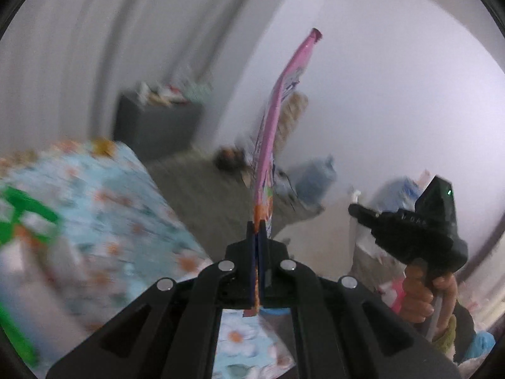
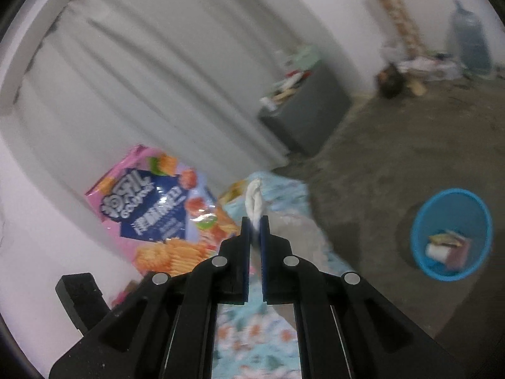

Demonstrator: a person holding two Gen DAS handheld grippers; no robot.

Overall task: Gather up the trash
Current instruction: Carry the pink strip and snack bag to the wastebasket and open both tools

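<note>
**Trash: wrapper and tissue both pinched, bin on the floor lower right**

Trash in hand, two pieces. The pink snack wrapper (image 1: 268,145) is clamped edge-on in the left gripper (image 1: 258,230); it stands up through the centre of the left wrist view, jaws fully closed on its lower end. In the right wrist view the same wrapper shows face-on at left of centre. The white crumpled tissue (image 2: 254,200) is nipped between the right gripper (image 2: 255,224) tips, jaws nearly closed on it, most of the wad poking out above.

The blue bin (image 2: 424,221) sits on the grey floor (image 2: 378,158) at lower right of the right wrist view, well apart from both grippers, with some trash already inside. The floral bedcover (image 1: 104,195) fills lower left of the left view and lies under the right gripper. A hand (image 1: 419,297) on the other tool's grip shows at lower right of the left view. A grey cabinet (image 2: 309,117) stands by the curtain (image 2: 142,79). Heavy blur in both views.

Step in hand, as judged: carrying to the bin. To do it well:
- keep both grips closed until over the rim
- tissue hold is shallow, so avoid jerks
- the wrapper is tall and floppy; bring its free end inside the rim before opening
- release one at a time, low over the bin
</note>
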